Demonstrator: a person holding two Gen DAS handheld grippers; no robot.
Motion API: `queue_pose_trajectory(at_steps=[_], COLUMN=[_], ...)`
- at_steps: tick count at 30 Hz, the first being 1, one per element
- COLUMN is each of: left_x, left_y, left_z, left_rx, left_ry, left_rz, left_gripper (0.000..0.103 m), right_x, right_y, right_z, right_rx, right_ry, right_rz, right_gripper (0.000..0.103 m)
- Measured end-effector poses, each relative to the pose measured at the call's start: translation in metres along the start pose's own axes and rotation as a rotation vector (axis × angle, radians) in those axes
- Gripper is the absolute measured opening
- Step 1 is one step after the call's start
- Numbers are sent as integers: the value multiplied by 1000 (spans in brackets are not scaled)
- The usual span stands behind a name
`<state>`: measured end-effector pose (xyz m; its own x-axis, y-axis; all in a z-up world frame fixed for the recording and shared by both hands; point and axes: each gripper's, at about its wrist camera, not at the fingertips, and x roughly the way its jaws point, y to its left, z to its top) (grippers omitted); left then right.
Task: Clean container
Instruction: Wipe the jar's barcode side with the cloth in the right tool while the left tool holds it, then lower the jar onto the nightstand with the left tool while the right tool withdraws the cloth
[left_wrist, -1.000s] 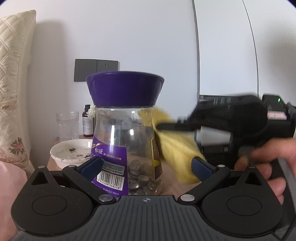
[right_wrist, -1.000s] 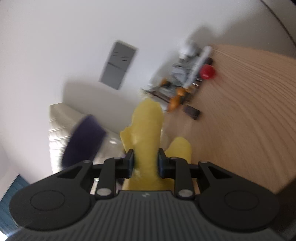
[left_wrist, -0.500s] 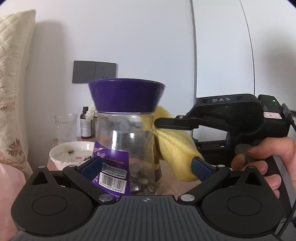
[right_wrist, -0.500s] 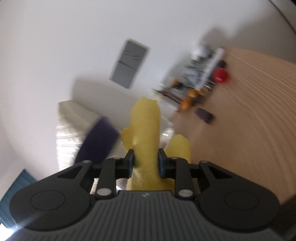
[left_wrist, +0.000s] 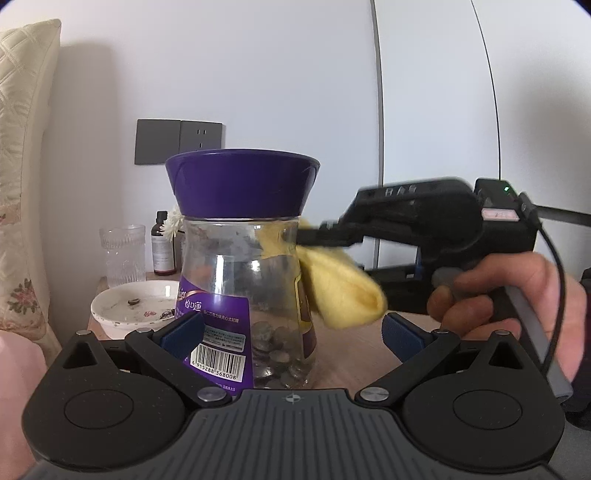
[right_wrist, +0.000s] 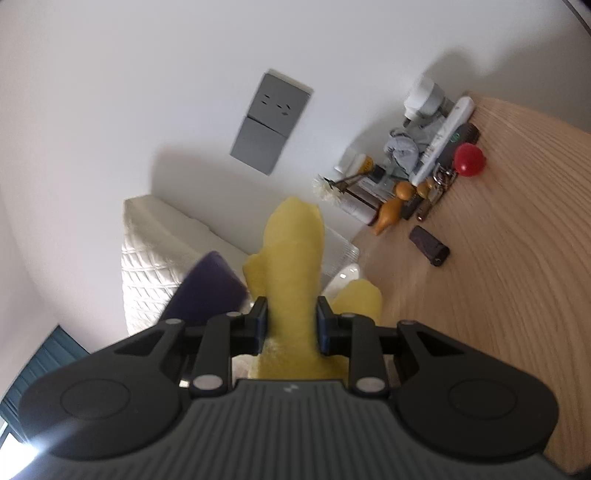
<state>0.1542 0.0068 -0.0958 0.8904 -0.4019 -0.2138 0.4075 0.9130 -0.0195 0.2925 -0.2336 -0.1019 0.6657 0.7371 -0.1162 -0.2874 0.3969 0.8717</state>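
A clear jar (left_wrist: 247, 295) with a purple lid (left_wrist: 242, 181), a purple label and coins at its bottom stands on the wooden bedside table. My left gripper (left_wrist: 293, 328) is open, its blue pads either side of the jar's lower part, not touching it. My right gripper (right_wrist: 291, 325) is shut on a yellow cloth (right_wrist: 293, 258). In the left wrist view the cloth (left_wrist: 343, 291) presses against the jar's right side just under the lid. The lid (right_wrist: 210, 288) shows blurred at the left of the right wrist view.
A white bowl (left_wrist: 129, 306), a glass tumbler (left_wrist: 123, 254) and a dark bottle (left_wrist: 162, 243) stand behind the jar at left. A cream quilted headboard (left_wrist: 22, 177) rises at far left. Bottles, a red ball (right_wrist: 469, 160) and small items crowd the table's back.
My right gripper has moved the yellow cloth up the jar's right side to just under the lid. The jar and left gripper have kept their places.
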Motion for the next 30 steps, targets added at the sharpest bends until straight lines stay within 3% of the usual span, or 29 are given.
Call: queue_pose_trajectory(at_steps=[5,10,13,18,23,26,30], left_x=[1,0,1,2,6,7,8], left_y=[2,3,5,5,4,3,1], left_z=[2,1,2,2,2,1,1], left_rx=[-8,-2,-8,-14,-6,-1,10], left_ry=[3,1,-2,0,3,5,12], left_rz=[-4,-1,2,11,29,42,54], left_gripper=[102,103,103,103,103,103,103], right_x=[7,9,10,4,-11,-22,-19], right_y=[-19,0,-3,-24,4,28,39], right_z=[-1,10,10,0,3,10,6], right_rx=[9,-9,-8,0,-183,-363,-618], right_ry=[44,36,47,79,40,-17,-20], right_rz=[-76,37,33,-86,-154,-282,-470], right_gripper=[29,28,28,28,28,28,29])
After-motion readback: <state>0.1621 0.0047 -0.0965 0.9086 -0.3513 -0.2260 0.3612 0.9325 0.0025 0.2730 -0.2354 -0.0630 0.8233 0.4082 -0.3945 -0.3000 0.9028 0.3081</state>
